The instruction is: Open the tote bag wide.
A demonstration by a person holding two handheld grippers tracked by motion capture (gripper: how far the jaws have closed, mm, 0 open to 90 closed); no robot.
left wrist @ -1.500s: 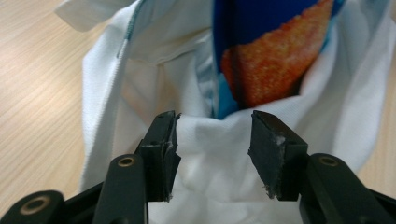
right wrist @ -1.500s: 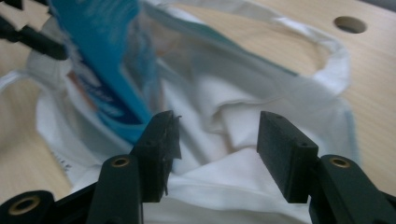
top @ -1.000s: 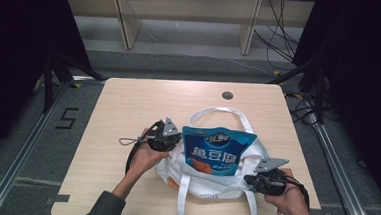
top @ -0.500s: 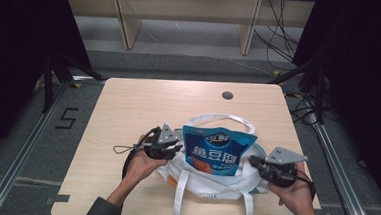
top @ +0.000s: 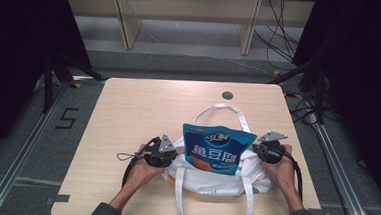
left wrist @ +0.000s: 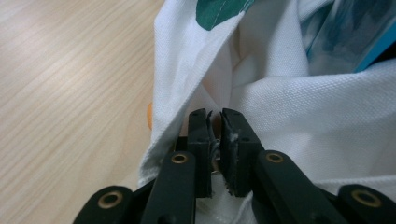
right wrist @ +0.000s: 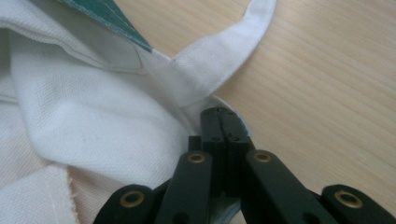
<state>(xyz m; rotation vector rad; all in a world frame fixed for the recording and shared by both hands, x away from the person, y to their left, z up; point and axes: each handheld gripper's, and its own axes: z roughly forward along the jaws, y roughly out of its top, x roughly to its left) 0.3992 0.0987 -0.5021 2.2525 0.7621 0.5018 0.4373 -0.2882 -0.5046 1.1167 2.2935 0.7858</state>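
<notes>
Clearly the step in hand is spreading the mouth of the white tote bag (top: 214,181) around the blue fish-tofu pouch (top: 218,149), so both grips need to be sound before anything gets pulled.

The bag lies toward the six o'clock edge of the desk (top: 143,109). The pouch stands upright in its mouth, with one handle loop (top: 228,107) trailing toward twelve o'clock.

At the bag's nine o'clock side, the left claw (top: 173,157) bites the rim. In the left gripper view its jaws have just been closing. The left claw (left wrist: 214,116) stands a sliver apart, with a thin fold of the bag's cloth (left wrist: 303,116) seemingly pinched between the pads and frayed threads showing there. The catch is shallow, so I judge it should go deeper on the hem before tension goes on, or the cloth may slip out.

At three o'clock, the right claw (top: 256,150) meets the opposite rim. In the right gripper view the right claw (right wrist: 219,114) has its jaws pressed flat together at the edge of the cloth (right wrist: 93,116), just below where a handle strap (right wrist: 224,56) is stitched. I cannot tell whether any fabric is caught. It would be wise to check this grip and re-take it near the strap's root, where the weave is doubled.

After that, both rims should be drawn apart evenly and kept low, so the pouch doesn't topple.
</notes>
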